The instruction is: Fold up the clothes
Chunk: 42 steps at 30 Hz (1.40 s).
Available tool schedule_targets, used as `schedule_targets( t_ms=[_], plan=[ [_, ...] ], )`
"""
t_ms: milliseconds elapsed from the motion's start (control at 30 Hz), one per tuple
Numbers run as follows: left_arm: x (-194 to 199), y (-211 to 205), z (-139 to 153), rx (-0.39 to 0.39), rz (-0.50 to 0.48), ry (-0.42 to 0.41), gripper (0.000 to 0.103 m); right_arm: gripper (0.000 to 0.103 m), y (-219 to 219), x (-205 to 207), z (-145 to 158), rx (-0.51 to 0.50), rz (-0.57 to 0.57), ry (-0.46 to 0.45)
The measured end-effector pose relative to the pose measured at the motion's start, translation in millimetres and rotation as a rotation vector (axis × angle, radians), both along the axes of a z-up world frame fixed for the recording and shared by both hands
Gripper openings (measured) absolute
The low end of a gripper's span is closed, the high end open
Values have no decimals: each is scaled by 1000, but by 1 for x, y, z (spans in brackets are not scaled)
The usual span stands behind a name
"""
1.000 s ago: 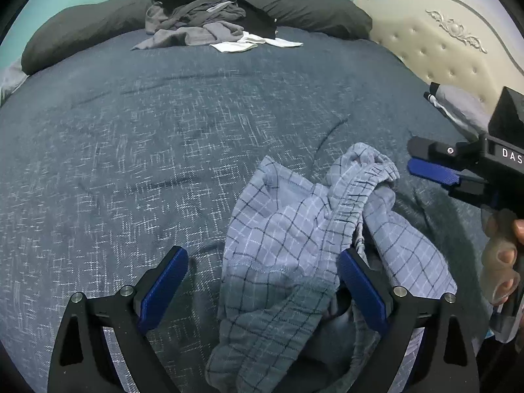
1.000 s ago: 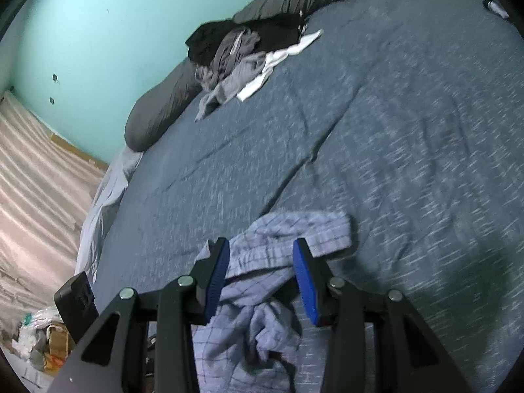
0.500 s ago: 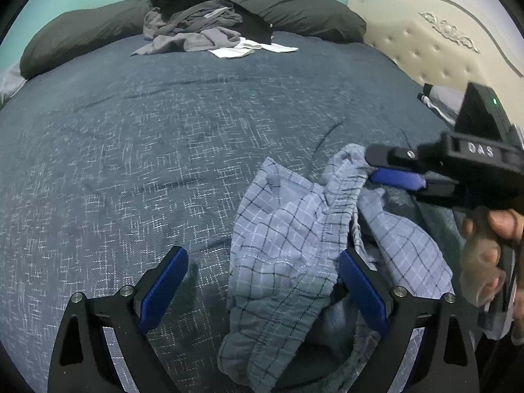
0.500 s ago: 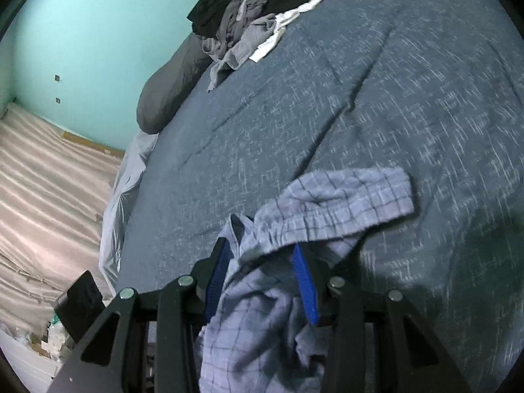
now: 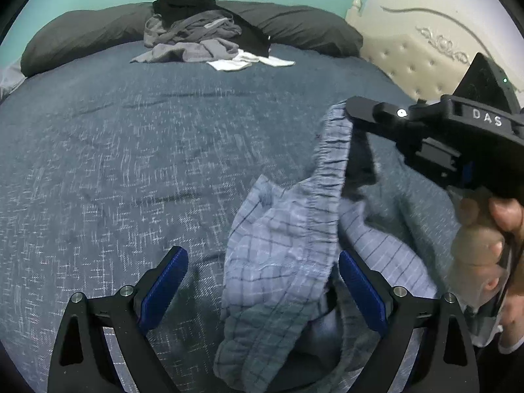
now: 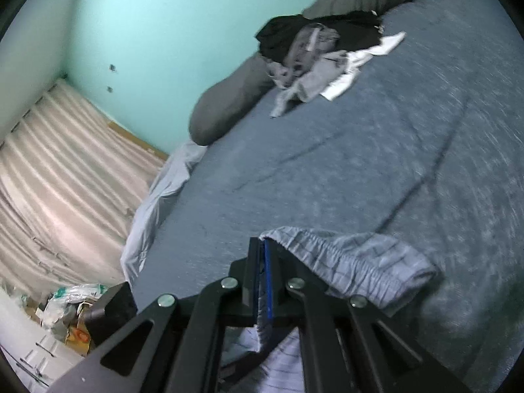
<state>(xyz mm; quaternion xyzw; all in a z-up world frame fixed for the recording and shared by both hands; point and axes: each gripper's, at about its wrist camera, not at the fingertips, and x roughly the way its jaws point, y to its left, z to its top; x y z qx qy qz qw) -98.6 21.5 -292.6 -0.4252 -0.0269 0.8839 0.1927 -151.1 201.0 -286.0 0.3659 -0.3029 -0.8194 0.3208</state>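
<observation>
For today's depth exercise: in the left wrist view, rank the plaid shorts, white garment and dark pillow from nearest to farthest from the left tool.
1. Plaid shorts, between the left tool's fingers.
2. White garment, far across the bed.
3. Dark pillow, behind it, by the wall.

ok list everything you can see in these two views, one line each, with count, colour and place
checked shorts: one, light blue, near edge of the bed, waistband lifted
bedspread: one, dark blue flecked, covering the bed
pillows: dark grey, far side by the wall; count unclear
clothes pile: one heap, black, grey, white, against the pillows
headboard: one, cream, tufted, right in the left wrist view
wall: turquoise, behind the bed
curtain: beige, striped, left in the right wrist view
left gripper: black with blue pads, jaws open around the shorts
right gripper: black, jaws shut on the waistband
hand: one, on the right gripper's handle
</observation>
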Motion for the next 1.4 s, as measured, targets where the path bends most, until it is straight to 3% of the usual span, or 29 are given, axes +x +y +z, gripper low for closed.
schedule_targets(
  t_ms=[133,300,400,433,600,667,700,800,967,1167,1400],
  plan=[
    [-2,1,3,16,2,10,96,2,2,-3,1,-18,-5,2],
    [-12,0,-7,11,43,-35,96,2,-2,-6,4,-31,24,13],
    [-19,-4,-17,-17,77,-82,69,2,-4,-6,3,-9,43,14],
    [-20,-5,-20,-23,88,-91,64,3,-6,-6,1,-2,58,9],
    [-25,-18,-23,-11,149,-110,58,6,-5,-5,-3,62,53,-21],
    [-26,-26,-22,-5,179,-109,51,6,0,-4,-2,76,37,-28],
    [-26,-29,-21,-1,194,-108,47,8,5,-4,-2,84,23,-33],
    [-27,-40,-20,9,239,-105,40,31,16,-2,-1,125,-19,-54],
    [-25,-61,-16,22,289,-99,39,33,13,0,-4,197,11,-98],
    [-24,-53,-18,14,261,-106,39,35,-5,6,-22,323,92,-147],
    [-24,-58,-19,12,265,-110,39,35,-23,8,-34,352,141,-166]
  ],
)
